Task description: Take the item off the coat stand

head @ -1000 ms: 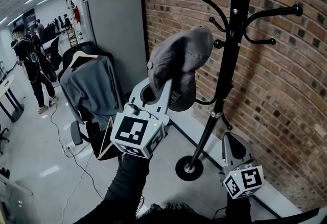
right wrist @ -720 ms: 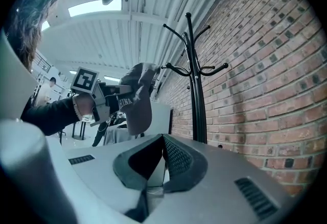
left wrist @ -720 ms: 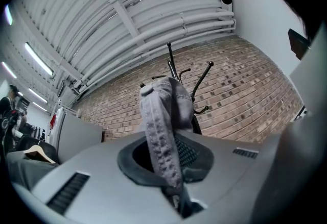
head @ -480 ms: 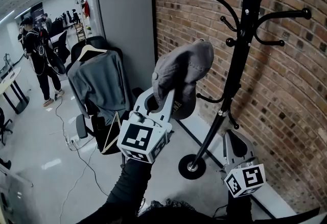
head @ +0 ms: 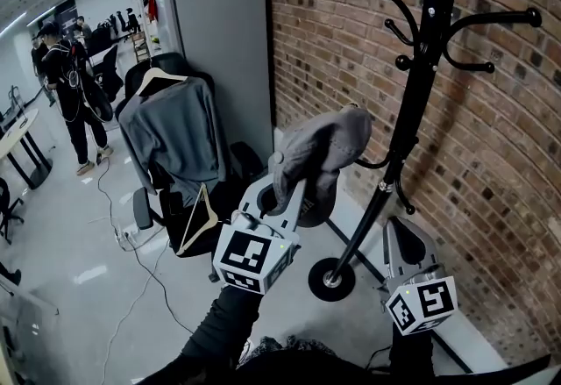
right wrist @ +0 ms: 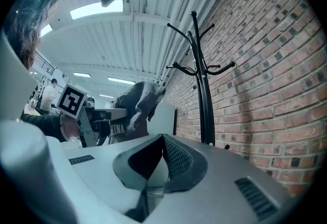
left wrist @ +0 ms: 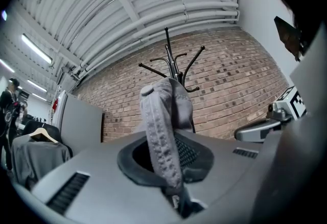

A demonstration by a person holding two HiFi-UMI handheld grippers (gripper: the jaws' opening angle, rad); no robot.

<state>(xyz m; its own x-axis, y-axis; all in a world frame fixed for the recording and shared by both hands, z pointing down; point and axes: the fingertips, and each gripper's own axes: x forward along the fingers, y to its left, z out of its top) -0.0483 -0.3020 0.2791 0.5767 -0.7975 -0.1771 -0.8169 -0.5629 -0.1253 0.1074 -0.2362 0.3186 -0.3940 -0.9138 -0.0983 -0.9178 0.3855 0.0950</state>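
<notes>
stand: coat stand (head: 412, 111) upright by brick wall, visible hooks bare | item: cap (head: 320, 151) clear of hooks, just left of pole, drooping over jaw tips | left gripper (head: 294, 195): clamped on cap fabric | right gripper (head: 401, 234): closed, empty, low beside pole

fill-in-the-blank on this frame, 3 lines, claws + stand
1. The left claw is shut on a grey ____.
2. The right claw is shut and holds ____.
3. The black coat stand stands in front of a ____ wall.

Missing words: cap; nothing; brick.
</notes>
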